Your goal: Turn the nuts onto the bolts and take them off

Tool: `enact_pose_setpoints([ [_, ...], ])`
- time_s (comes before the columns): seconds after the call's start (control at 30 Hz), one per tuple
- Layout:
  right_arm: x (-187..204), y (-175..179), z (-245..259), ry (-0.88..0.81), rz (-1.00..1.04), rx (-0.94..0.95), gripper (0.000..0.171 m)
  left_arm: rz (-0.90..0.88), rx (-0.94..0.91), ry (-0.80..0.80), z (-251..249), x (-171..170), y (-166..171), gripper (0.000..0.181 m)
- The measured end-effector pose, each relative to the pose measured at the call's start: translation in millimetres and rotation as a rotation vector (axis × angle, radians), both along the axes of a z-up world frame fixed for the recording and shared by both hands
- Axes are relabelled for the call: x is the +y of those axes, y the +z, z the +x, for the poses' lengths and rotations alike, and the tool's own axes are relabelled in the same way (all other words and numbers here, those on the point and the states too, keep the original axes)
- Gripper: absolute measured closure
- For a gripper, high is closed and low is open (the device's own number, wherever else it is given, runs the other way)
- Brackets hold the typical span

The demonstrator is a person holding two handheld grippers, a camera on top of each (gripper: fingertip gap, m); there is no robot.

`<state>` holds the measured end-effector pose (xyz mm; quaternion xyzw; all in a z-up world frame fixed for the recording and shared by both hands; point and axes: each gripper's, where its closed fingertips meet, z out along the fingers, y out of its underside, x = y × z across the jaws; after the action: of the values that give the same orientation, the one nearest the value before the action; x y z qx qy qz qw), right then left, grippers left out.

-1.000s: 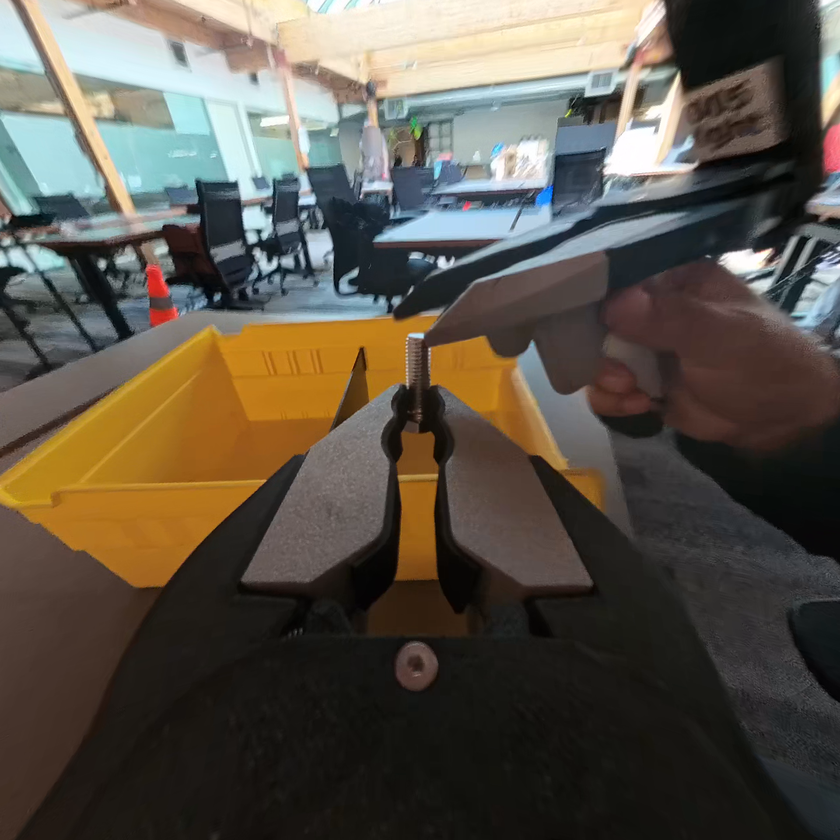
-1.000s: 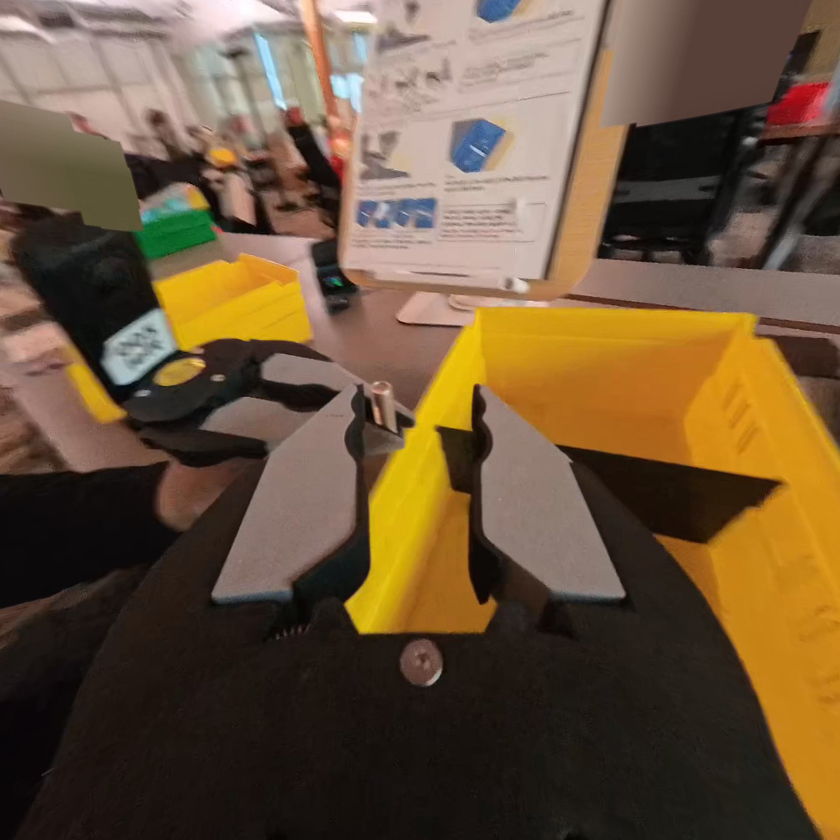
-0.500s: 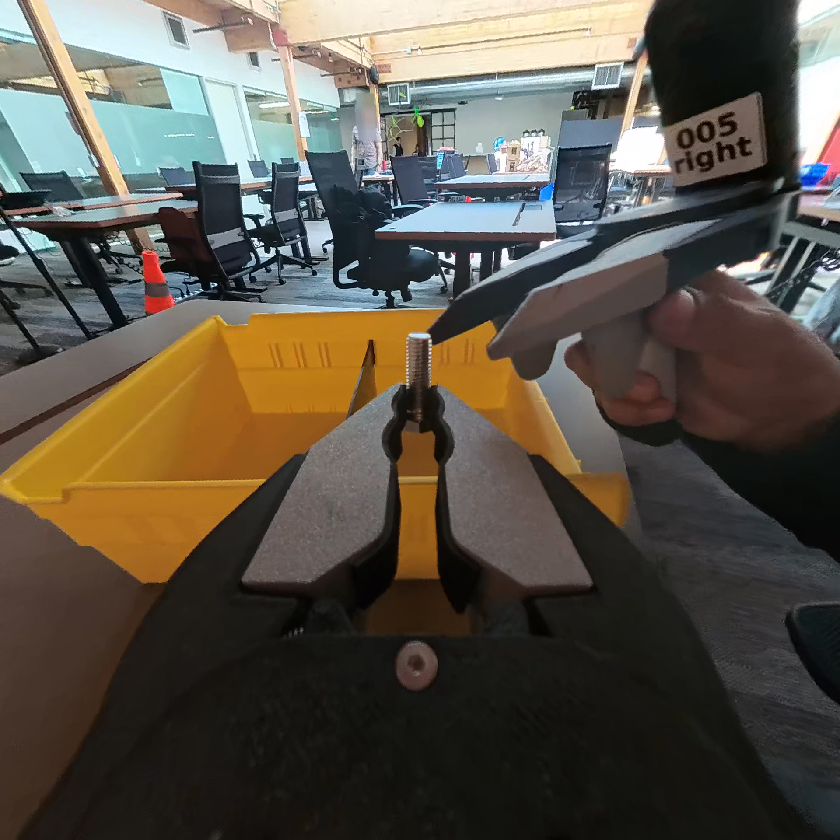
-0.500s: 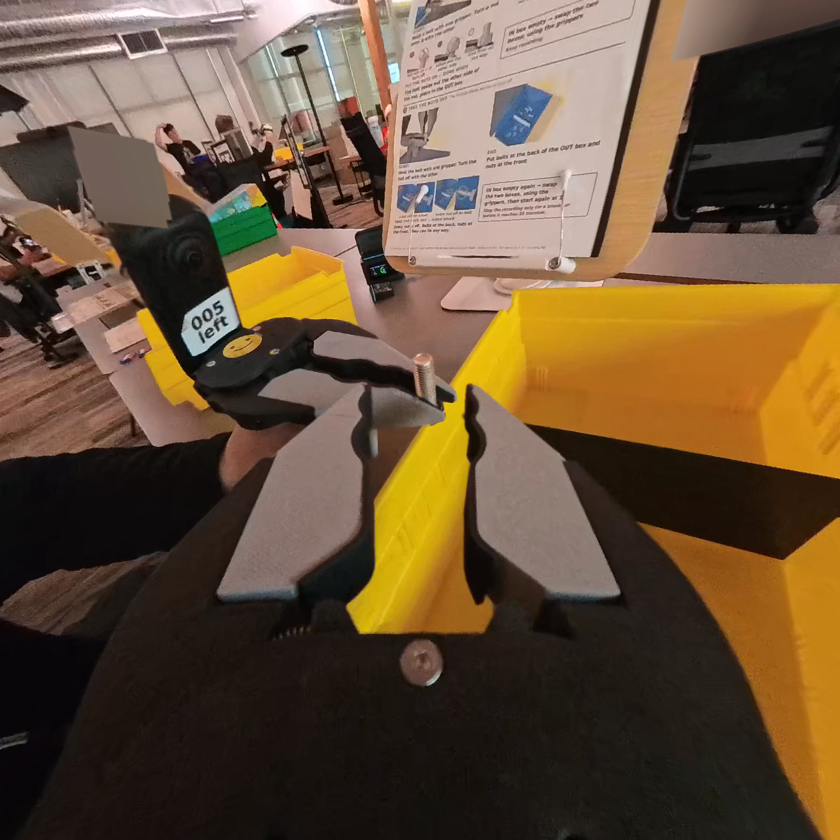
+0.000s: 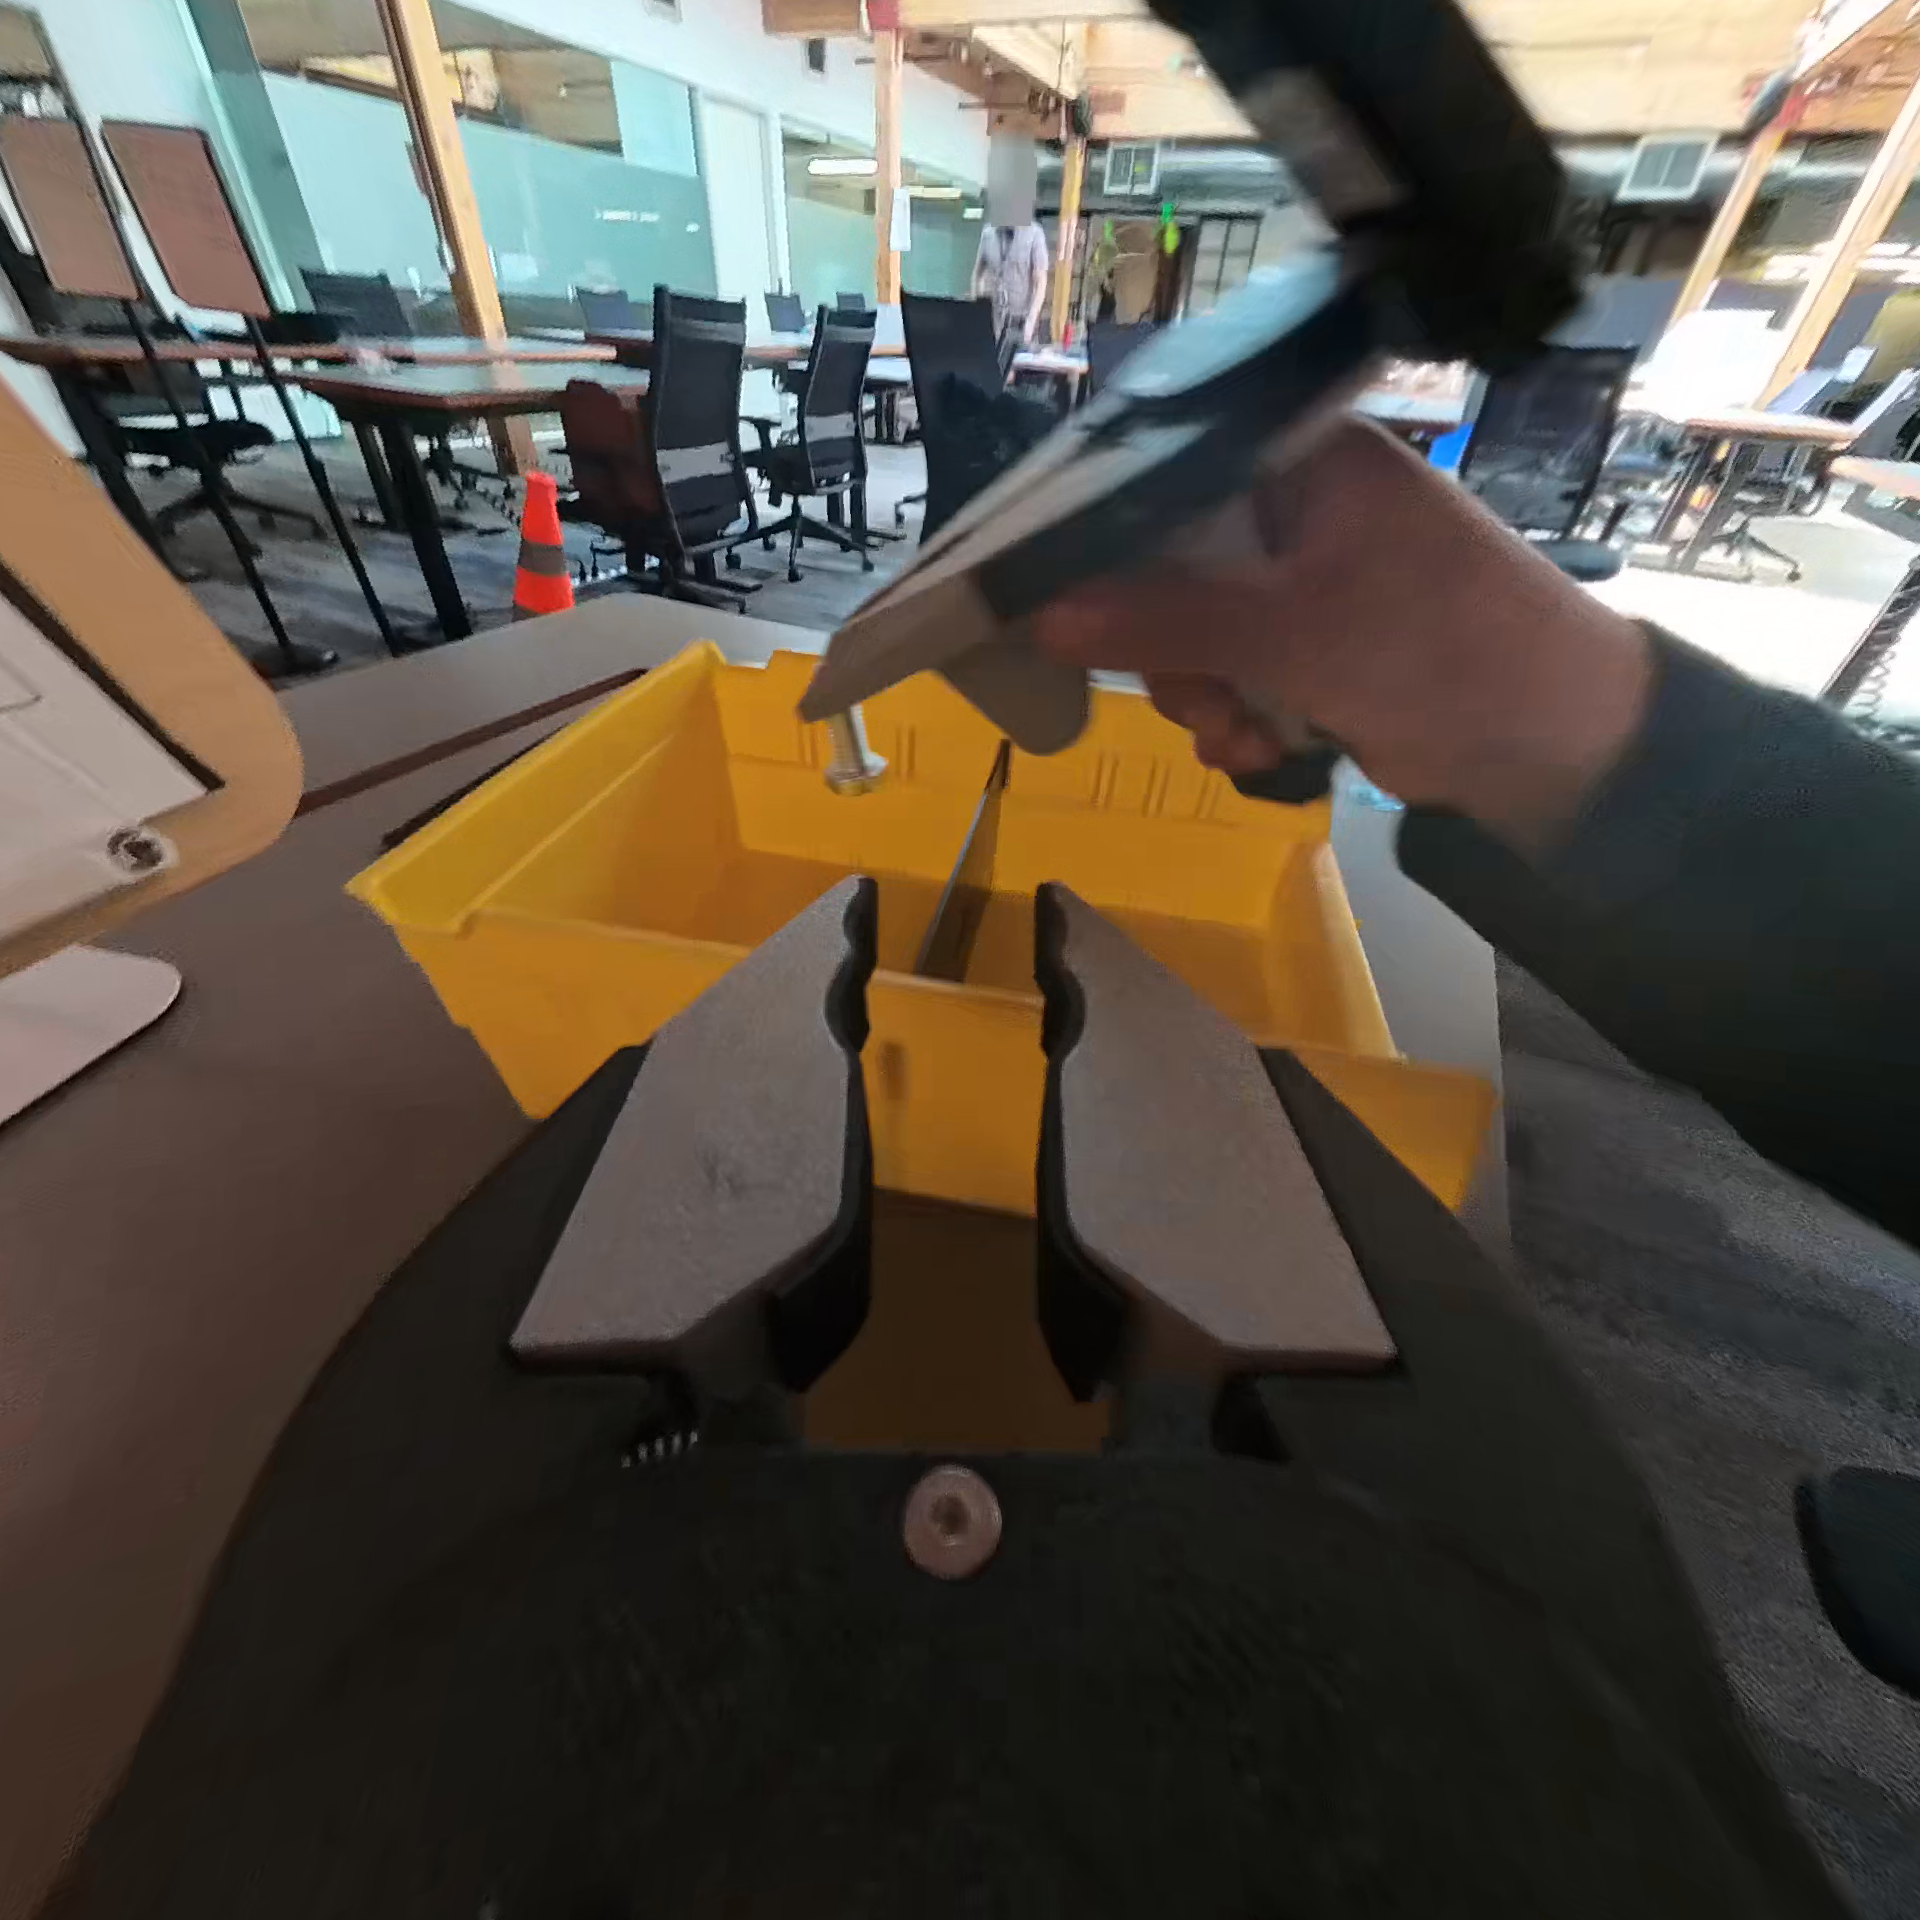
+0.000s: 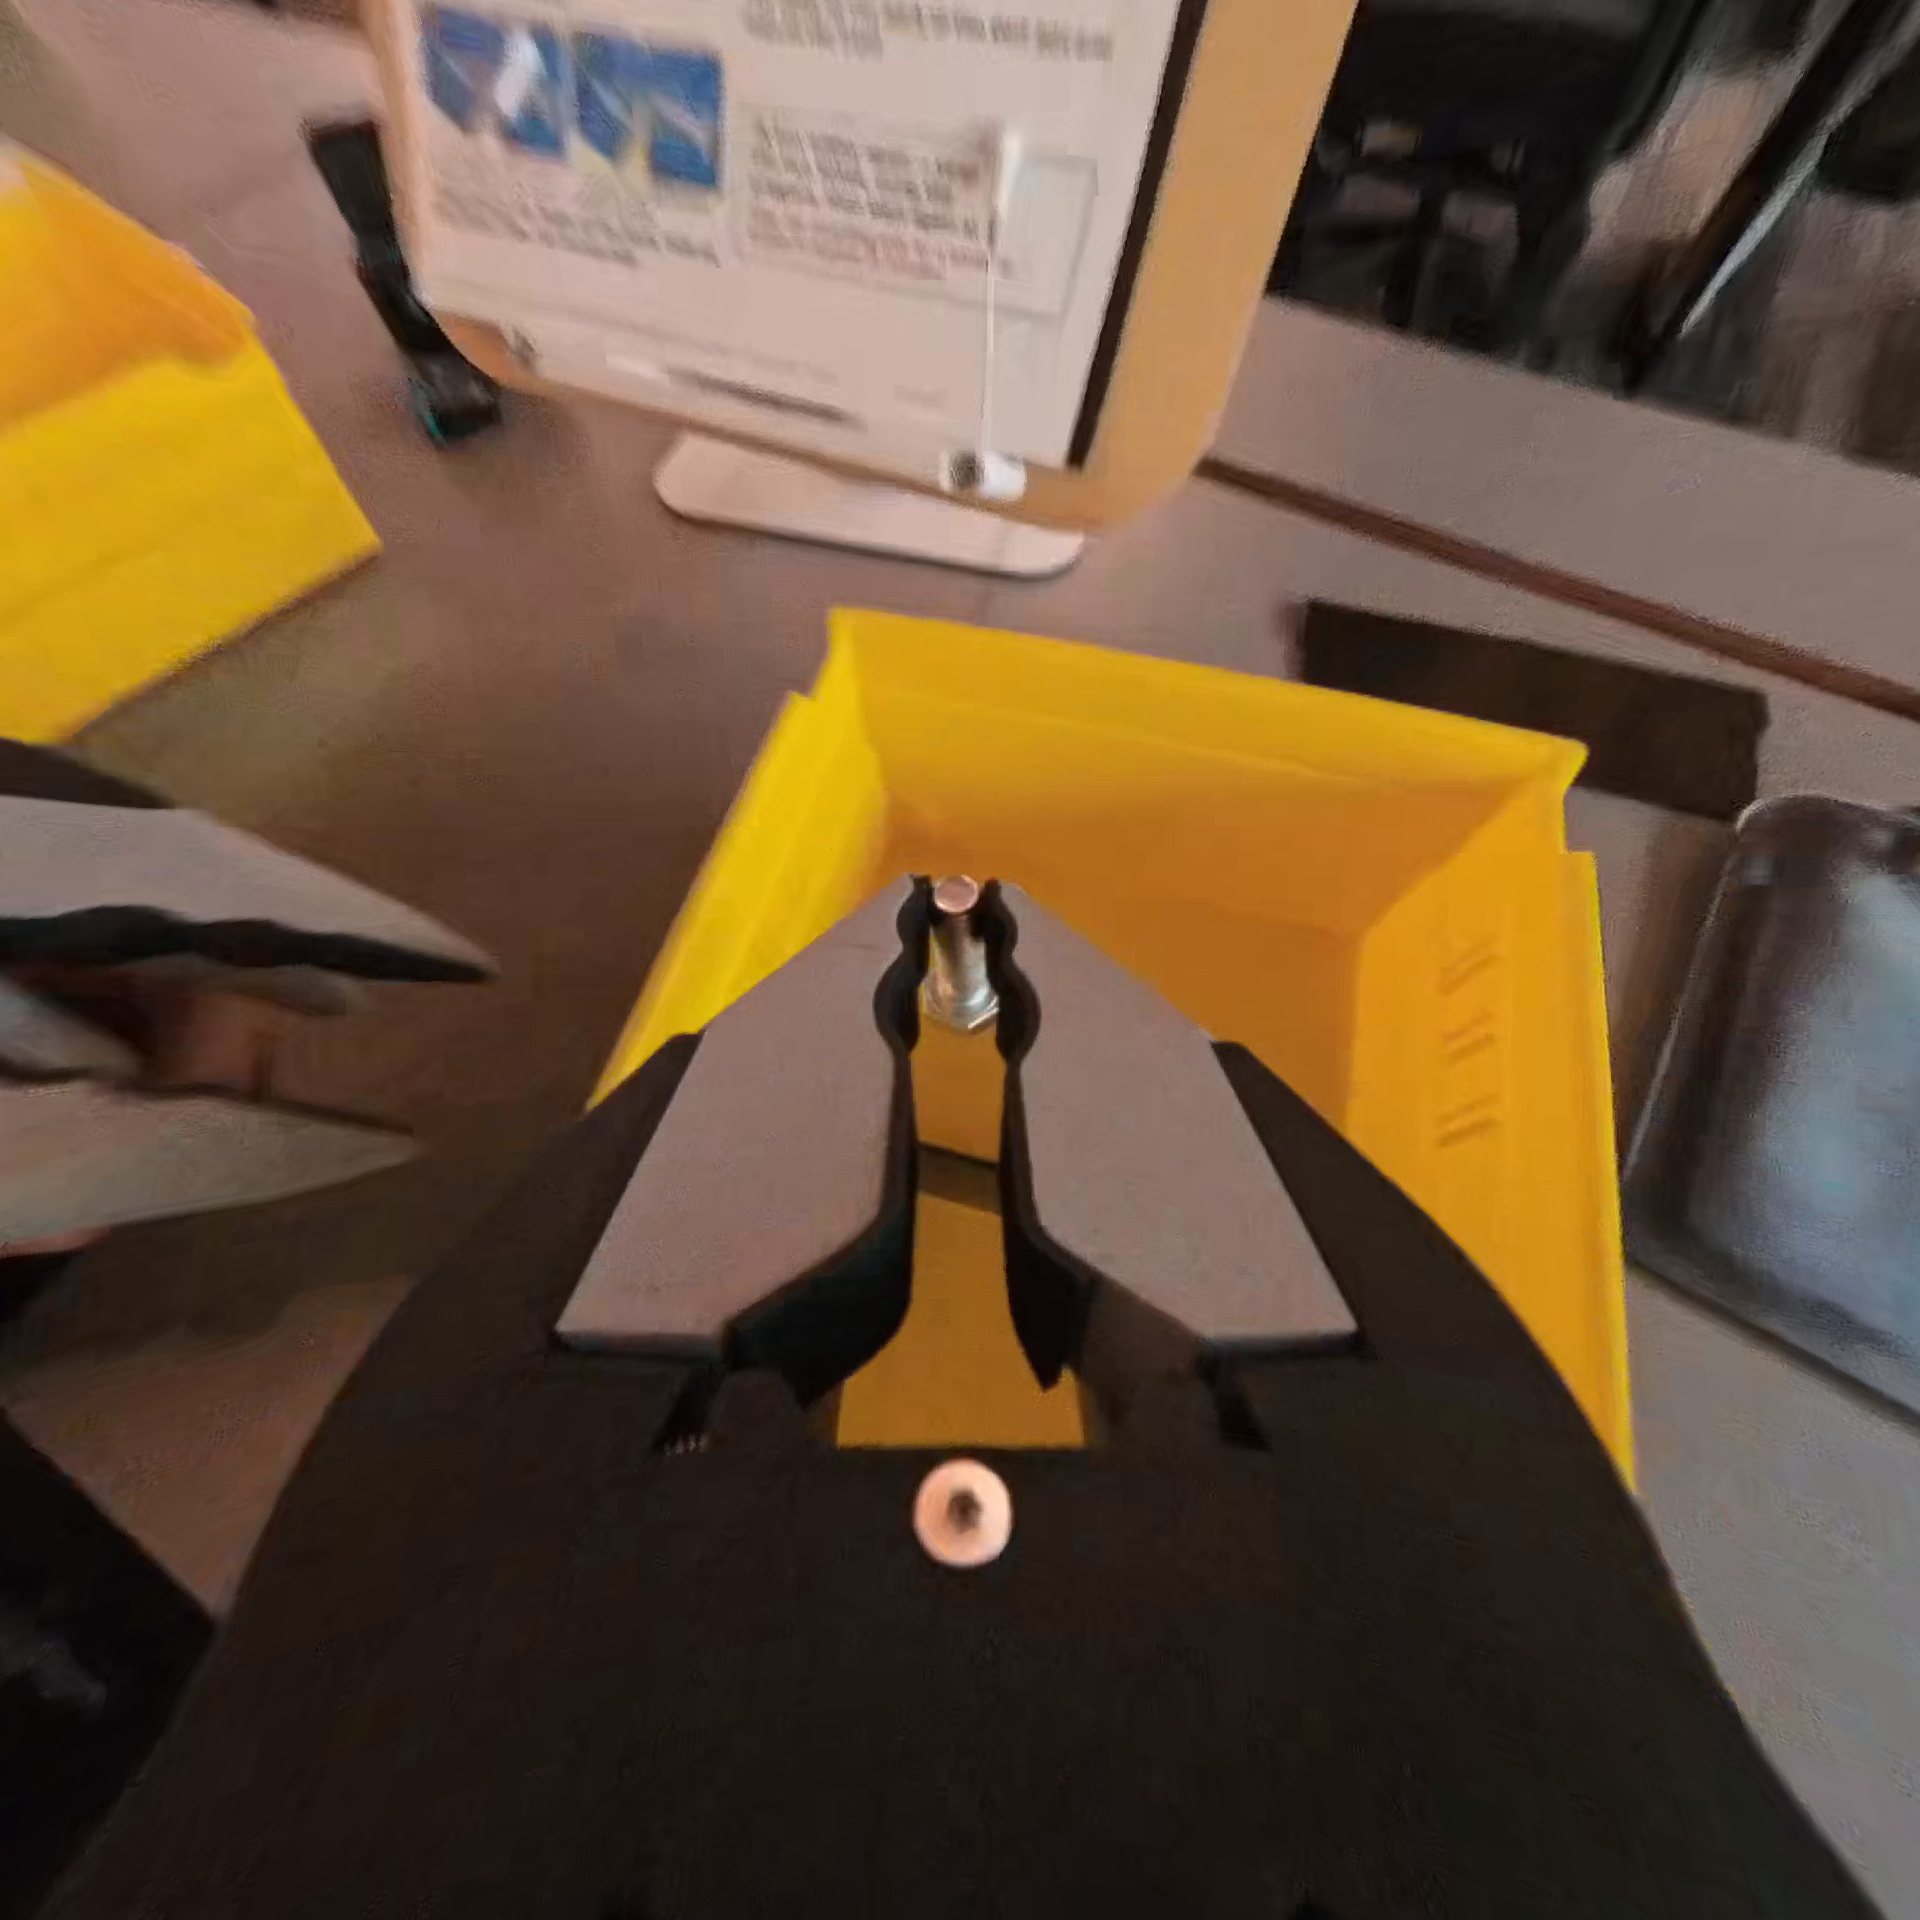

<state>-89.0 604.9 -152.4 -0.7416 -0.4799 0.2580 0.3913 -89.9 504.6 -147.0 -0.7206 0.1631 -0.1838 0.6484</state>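
My right gripper (image 6: 954,914) is shut on a silver bolt (image 6: 954,966), its pads pressing the shank near the threaded end, the hex head hanging below. It holds the bolt over a yellow bin (image 6: 1455,1039). In the left wrist view the same gripper (image 5: 831,712) holds the bolt (image 5: 854,753) head down over the far left part of the yellow bin (image 5: 582,914), which a black divider (image 5: 971,883) splits. My left gripper (image 5: 954,966) is open with nothing between its fingers, near the bin's front wall. My left gripper's fingers (image 6: 208,914) show at the left edge of the right wrist view.
A stand with an instruction sheet (image 6: 810,208) is behind the bin on the brown table (image 6: 520,675). A second yellow bin (image 6: 135,499) sits far left. A grey metal tray (image 6: 1787,1091) lies to the right. A small black device (image 6: 416,312) stands by the stand. Office chairs (image 5: 727,468) and an orange cone (image 5: 542,540) stand beyond the table. Spacing between my two grippers at the tips: around 10 cm.
My left gripper held the bolt upright, then let it go and opened. My right gripper closed on the bolt's shank and carried it away over the bin.
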Motion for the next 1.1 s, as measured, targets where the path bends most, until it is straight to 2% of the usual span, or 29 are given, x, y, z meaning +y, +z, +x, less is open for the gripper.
enact_pose_setpoints([
  [0.13,42,-72,-9,-0.047,-0.122,-0.485,0.164,-0.055,0.041,0.003,-13,-42,0,0.142],
  [0.2,46,-100,-6,-0.056,-0.189,-0.655,0.163,-0.09,0.076,0.005,-24,-70,6,0.131],
  [0.23,48,-106,-4,-0.066,-0.185,-0.701,0.156,-0.115,0.105,0.021,-34,-86,9,0.127],
  [0.33,45,-83,-12,-0.066,-0.067,-0.619,0.146,-0.184,0.226,0.124,-87,-142,15,0.119],
  [0.43,13,-41,-18,-0.01,-0.01,-0.415,0.135,-0.281,0.327,0.327,-169,-207,8,0.114],
  [0.5,-16,-12,-18,0.034,0.018,-0.285,0.136,-0.364,0.332,0.447,-218,-248,-7,0.112],
  [0.57,-48,11,-18,0.086,0.052,-0.186,0.135,-0.435,0.257,0.458,-239,-272,-25,0.11],
  [0.67,-90,28,-23,0.155,0.093,-0.108,0.133,-0.49,0.092,0.294,-220,-274,-49,0.113],
  [0.7,-103,30,-25,0.174,0.1,-0.097,0.133,-0.505,0.058,0.254,-212,-271,-55,0.1],
  [0.8,-132,32,-29,0.209,0.124,-0.094,0.129,-0.513,0.027,0.195,-209,-269,-57,0.111],
  [0.87,-145,36,-28,0.216,0.158,-0.092,0.129,-0.543,0.087,0.219,-233,-273,-54,0.11],
  [0.93,-160,41,-27,0.236,0.173,-0.074,0.129,-0.538,0.165,0.33,-277,-276,-41,0.125],
  [0.97,-167,43,-27,0.249,0.171,-0.064,0.13,-0.541,0.155,0.348,-292,-275,-33,0.127],
  [1.03,-180,42,-27,0.277,0.162,-0.055,0.129,-0.623,0.149,0.29,-304,-271,-33,0.128],
  [1.1,-191,40,-29,0.317,0.16,-0.041,0.129,-0.735,0.327,0.167,-307,-269,-55,0.136],
])
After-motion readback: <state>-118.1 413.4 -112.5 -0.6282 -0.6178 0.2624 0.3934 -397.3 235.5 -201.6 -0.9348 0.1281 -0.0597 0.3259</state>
